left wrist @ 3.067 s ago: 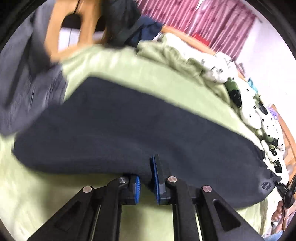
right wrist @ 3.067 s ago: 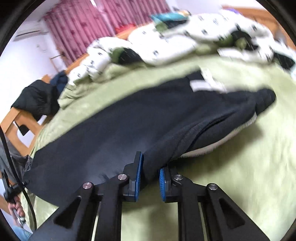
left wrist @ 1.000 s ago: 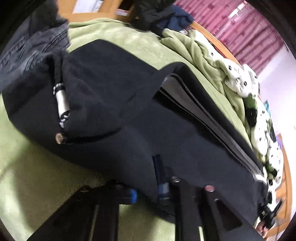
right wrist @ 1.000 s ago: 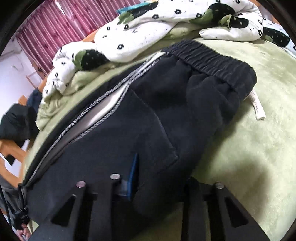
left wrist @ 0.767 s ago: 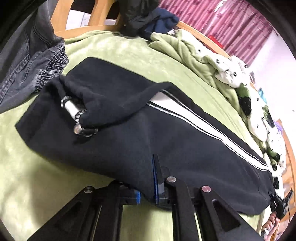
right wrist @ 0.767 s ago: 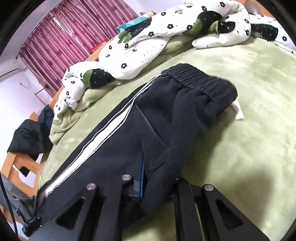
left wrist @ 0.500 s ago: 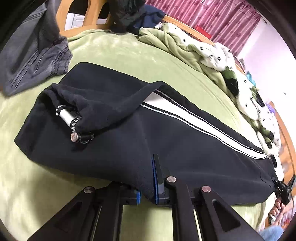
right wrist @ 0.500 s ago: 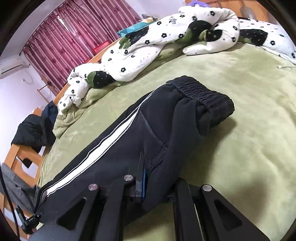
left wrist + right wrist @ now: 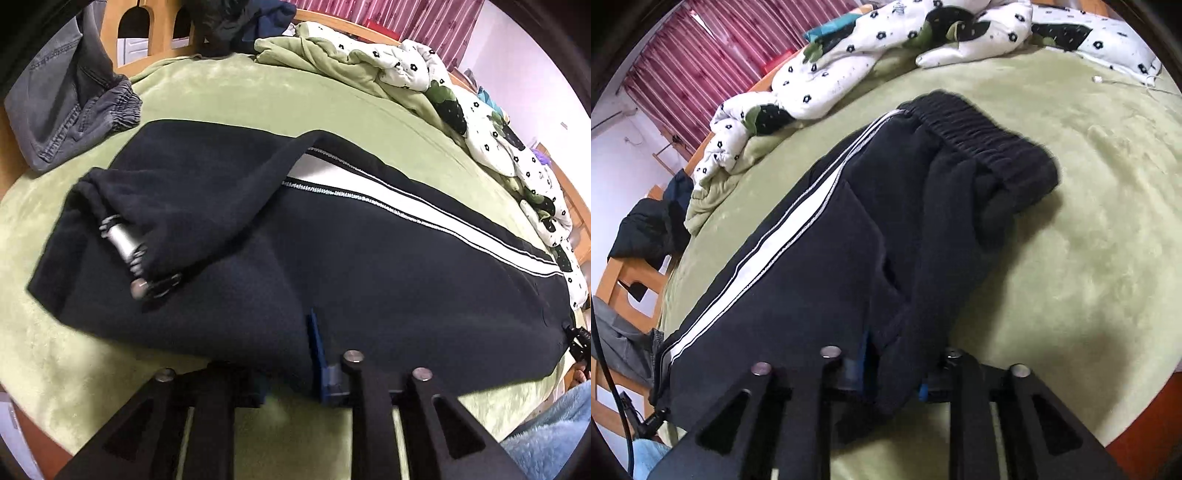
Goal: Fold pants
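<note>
**Black track pants lie lengthwise on the green bed, near edge between both grippers' fingers**

In the left wrist view, the left gripper sits at the near edge of the black track pants. Its fingers stand moderately apart, with the cloth's edge lying between them; the left blue pad is mostly buried under the fabric, the right pad stands upright against it. Whether the pads press on the cloth cannot be told. Beyond the fingers the pants stretch across the green blanket, a white side stripe running along the upper leg toward the right. At the left end the cuff is bunched, with a silver cord stopper lying on it. Farther back and left, grey jeans lie partly on the blanket's edge, in front of a wooden bed frame. A white flower-print duvet is heaped along the far right side.

In the right wrist view, the right gripper has its fingers spread wide, a thick fold of the pants filling the gap between them; a grip cannot be confirmed. Past the fold the elastic waistband lies rumpled on the blanket, the stripe running back to the left. Farther off lie the duvet and maroon curtains.
</note>
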The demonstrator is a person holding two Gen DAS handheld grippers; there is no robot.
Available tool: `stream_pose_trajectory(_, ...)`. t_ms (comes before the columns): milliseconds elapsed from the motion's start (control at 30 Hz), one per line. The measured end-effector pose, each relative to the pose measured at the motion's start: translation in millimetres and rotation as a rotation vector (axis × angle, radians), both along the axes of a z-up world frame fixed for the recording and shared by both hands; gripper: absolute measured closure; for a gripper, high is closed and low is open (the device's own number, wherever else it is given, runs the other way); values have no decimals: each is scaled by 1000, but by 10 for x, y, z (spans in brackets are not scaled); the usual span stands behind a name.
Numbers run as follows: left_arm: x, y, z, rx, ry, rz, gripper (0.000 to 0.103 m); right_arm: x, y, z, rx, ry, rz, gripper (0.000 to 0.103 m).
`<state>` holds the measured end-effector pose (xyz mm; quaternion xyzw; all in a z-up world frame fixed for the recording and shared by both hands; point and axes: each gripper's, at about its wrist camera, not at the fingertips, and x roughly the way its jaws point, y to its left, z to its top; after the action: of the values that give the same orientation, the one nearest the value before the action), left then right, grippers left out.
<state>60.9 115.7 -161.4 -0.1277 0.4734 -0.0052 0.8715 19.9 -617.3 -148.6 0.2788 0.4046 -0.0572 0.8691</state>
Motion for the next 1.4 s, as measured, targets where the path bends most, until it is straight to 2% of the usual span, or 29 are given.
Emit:
stream_pose_trajectory(33, -38, 9, 23, 8, 3, 0, 74, -39, -55, 39, -6, -19, -19, 65)
stream_pose_trajectory(100, -110, 35, 85, 26, 3, 0, 73, -70, -201, 113, -9, -58, -67, 50)
stream_pose_trajectory(167, -174, 57, 178, 31, 0, -2, 73, -23, -358, 139, 1, -74, -108, 43)
stream_pose_trajectory(300, -193, 40, 334, 28, 20, 10, 73, 282, -624, -12, 67, -32, -158, 38)
stream_pose_trajectory(367, -216, 13, 420, 50, 36, 10, 73, 430, -732, -144, 119, -2, -191, 38)
stream_pose_trajectory(433, -260, -6, 495, 81, 34, 15, 73, 507, -753, -181, 126, -3, -213, 38)
stream_pose_trajectory(500, -317, 7, 608, 131, 18, 19, 61, 550, -708, -109, 58, -21, -210, 51)
stream_pose_trajectory(533, -337, 19, 662, 154, 7, 29, 49, 543, -693, -36, 6, -45, -201, 53)
stream_pose_trajectory(567, -374, 37, 737, 181, -18, 41, 45, 511, -697, 37, -21, -80, -210, 56)
stream_pose_trajectory(633, -392, 69, 835, 206, -37, 49, 45, 479, -771, 100, 15, -118, -238, 63)
stream_pose_trajectory(667, -390, 85, 875, 206, -38, 51, 45, 501, -821, 79, 49, -108, -237, 63)
stream_pose_trajectory(733, -377, 113, 918, 179, -42, 40, 45, 555, -811, 18, 32, -60, -232, 62)
stream_pose_trajectory(867, -292, 68, 854, 190, -27, 40, 45, 479, -661, -3, -72, -13, -161, 51)
stream_pose_trajectory(933, -248, 70, 764, 180, -14, 54, 45, 338, -567, 83, -148, 10, -137, 51)
stream_pose_trajectory(1033, -144, 130, 617, 120, -14, 50, 45, 130, -414, 255, -265, 33, -112, 50)
stream_pose_trajectory(1100, -35, 160, 523, 126, -24, 62, 45, 40, -303, 419, -322, 27, -114, 50)
stream_pose_trajectory(1133, 4, 161, 495, 135, -25, 66, 46, 24, -240, 506, -342, 22, -116, 50)
stream_pose_trajectory(1167, 78, 158, 441, 157, -19, 70, 56, 33, -139, 625, -356, 13, -114, 50)
stream_pose_trajectory(1200, 161, 146, 380, 205, -1, 80, 69, 55, -70, 705, -357, 5, -110, 50)
stream_pose_trajectory(1233, 220, 147, 340, 243, 20, 92, 94, 102, 16, 793, -355, -3, -105, 50)
stream_pose_trajectory(1267, 293, 182, 296, 262, 38, 108, 94, 175, 122, 892, -349, -16, -94, 50)
stream_pose_trajectory(1367, 450, 397, 408, 175, -12, 140, 94, 462, 544, 1183, -323, -67, -54, 50)
stream_pose_trajectory(1400, 519, 454, 477, 178, -26, 155, 94, 595, 721, 1276, -309, -82, -34, 50)
